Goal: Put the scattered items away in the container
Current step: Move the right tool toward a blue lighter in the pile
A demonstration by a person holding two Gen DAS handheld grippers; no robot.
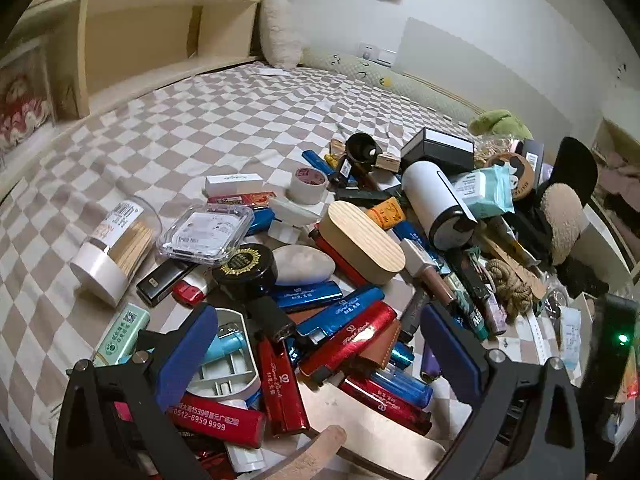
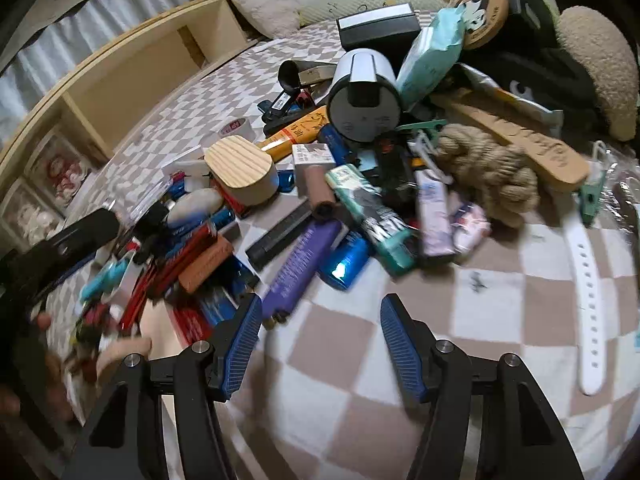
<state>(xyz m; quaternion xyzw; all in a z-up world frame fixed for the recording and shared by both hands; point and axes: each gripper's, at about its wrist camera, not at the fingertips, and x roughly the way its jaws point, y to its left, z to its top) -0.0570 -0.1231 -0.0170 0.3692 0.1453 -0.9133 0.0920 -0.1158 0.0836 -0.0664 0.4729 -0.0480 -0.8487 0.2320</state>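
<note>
Left hand-held gripper (image 1: 316,356): wide, over lighter pile (image 1: 340,320) (nothing gripped).
Right hand-held gripper (image 2: 320,344): wide, above bed (image 2: 360,400).

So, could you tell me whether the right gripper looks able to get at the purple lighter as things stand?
Probably yes. The right gripper is open over bare blanket, and the purple lighter lies just ahead by its left finger, uncovered on top.

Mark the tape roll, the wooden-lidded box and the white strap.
tape roll (image 1: 307,185), left wrist view, outer side wall
wooden-lidded box (image 1: 364,236), left wrist view, lid top
white strap (image 2: 585,276), right wrist view, mid-length
</note>
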